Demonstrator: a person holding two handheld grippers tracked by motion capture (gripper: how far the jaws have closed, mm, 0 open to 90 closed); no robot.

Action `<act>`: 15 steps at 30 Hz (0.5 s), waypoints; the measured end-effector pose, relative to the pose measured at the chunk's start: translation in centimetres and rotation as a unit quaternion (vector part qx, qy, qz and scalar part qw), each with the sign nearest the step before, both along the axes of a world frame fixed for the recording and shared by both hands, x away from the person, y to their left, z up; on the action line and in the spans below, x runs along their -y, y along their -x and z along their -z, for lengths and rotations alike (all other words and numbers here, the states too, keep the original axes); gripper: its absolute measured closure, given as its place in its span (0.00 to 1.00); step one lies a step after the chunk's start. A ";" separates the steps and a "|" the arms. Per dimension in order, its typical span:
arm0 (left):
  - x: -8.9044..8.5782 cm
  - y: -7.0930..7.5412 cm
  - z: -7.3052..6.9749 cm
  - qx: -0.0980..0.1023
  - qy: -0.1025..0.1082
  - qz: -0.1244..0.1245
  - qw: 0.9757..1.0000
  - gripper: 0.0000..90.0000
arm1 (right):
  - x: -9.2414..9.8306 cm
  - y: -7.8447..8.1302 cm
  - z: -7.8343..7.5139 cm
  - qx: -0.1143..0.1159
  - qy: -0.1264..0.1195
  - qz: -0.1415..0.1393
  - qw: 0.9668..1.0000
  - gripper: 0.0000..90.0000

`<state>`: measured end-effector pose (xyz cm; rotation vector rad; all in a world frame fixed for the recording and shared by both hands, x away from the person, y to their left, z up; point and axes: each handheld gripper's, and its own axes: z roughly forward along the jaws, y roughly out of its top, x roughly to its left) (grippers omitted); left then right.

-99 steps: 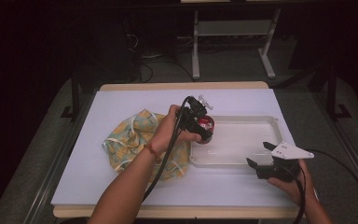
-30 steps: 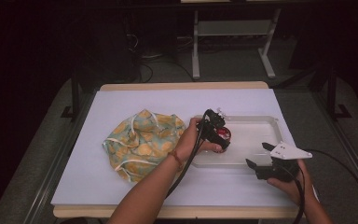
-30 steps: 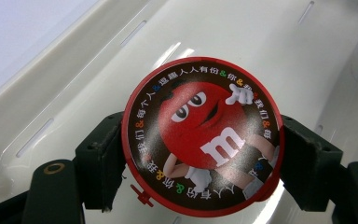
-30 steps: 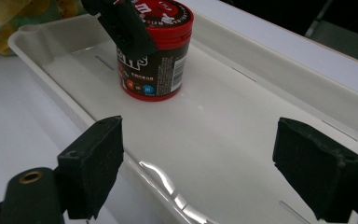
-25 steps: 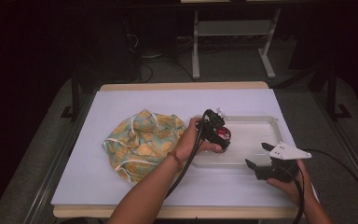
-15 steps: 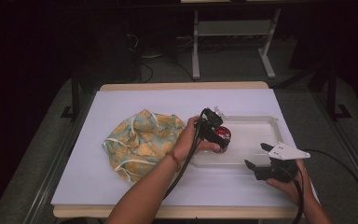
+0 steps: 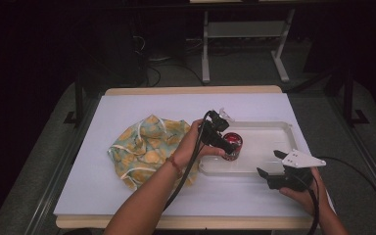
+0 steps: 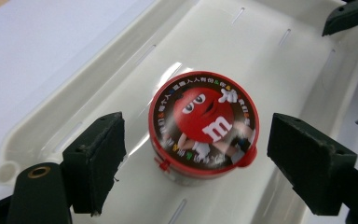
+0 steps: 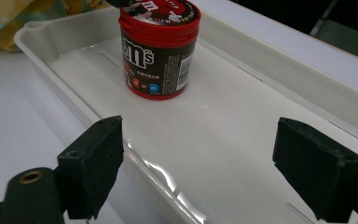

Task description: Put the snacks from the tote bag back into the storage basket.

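Bench (image 7: 127, 196): white top, pale wood edge, dark room behind.

Cloth (image 7: 147, 149): crumpled, yellow and teal print with white cord trim, on the bench's left half. Its right edge lies just beside the tray; the person's left forearm crosses over its near corner.

Tray (image 7: 269, 128): shallow, white plastic, rectangular, on the bench's right half, long side running left to right. Slots show in its floor in the left gripper view (image 8: 51, 135) and in the right gripper view (image 9: 242, 140).

Candy tub (image 7: 232, 145): small round container, red lid and base, dark brown label, standing upright on the tray floor near the tray's left end. Lid carries a red cartoon face with a white "m" (image 8: 204, 125); the side label shows in the right gripper view (image 9: 158, 51). Lid on.

Left gripper (image 7: 220, 139): held over the tub, pointing down at it. Jaws spread wide, one to either side of the lid with clear gaps on both sides (image 8: 200, 158); neither pad touches the tub.

Right gripper (image 7: 272, 165): at the tray's near right corner, grey three-cornered plate on top. Jaws spread, nothing between them, aimed across the tray's near rim toward the tub (image 9: 198, 163); well apart from it.
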<state>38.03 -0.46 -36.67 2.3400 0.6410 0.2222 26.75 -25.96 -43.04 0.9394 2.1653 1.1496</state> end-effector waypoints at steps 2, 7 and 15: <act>-0.3 0.2 -0.3 0.005 -0.004 0.006 1.000 0.21 | 0.0 0.0 0.0 0.000 0.001 0.000 1.000 0.17; -1.2 0.5 -0.8 0.011 -0.008 0.013 1.000 0.21 | 0.0 0.1 0.0 0.000 0.000 0.001 1.000 0.17; -2.7 0.8 -1.4 0.021 -0.003 0.010 1.000 0.20 | -0.1 0.1 0.0 -0.001 0.001 0.002 1.000 0.17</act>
